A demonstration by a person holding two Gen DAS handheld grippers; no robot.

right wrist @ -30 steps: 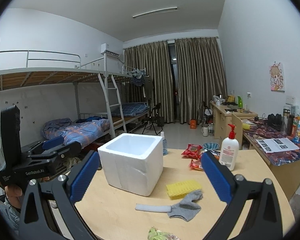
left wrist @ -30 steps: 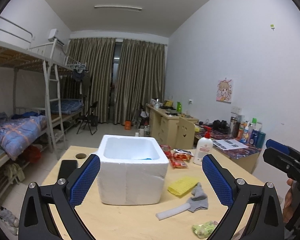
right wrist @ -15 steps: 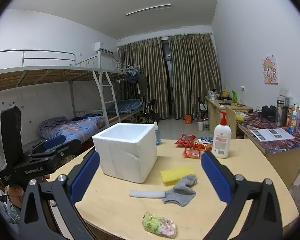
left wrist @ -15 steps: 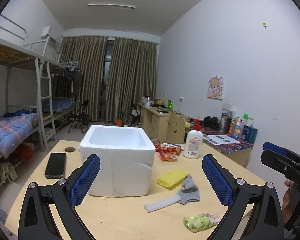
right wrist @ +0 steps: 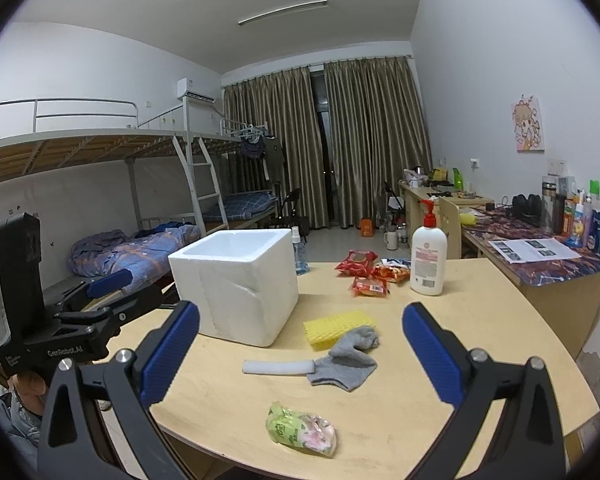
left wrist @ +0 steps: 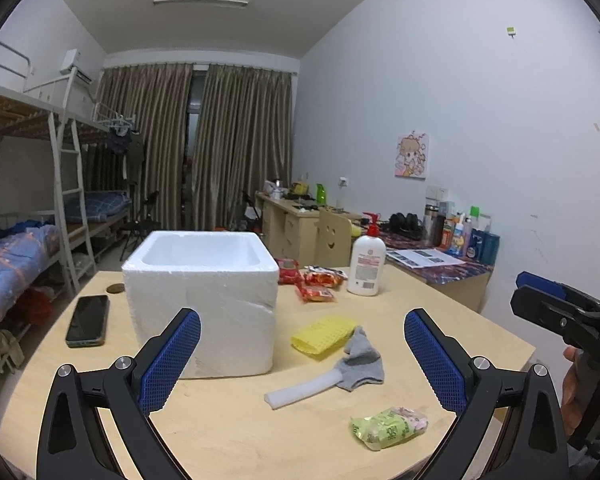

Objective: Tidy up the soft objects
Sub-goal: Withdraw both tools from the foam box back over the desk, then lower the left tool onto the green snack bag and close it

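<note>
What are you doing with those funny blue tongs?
A person holds a pair of tongs in each hand, tidying soft things on the table. Right now the left tongs and right tongs are both open and hold nothing, above the near edge. The sock, yellow sponge, foam strip and green packet lie loose on the table beside the white foam box, none of them picked up yet.

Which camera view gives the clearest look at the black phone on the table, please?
The left wrist view: the phone lies fully visible, left of the foam box. The right wrist view does not show it.
</note>
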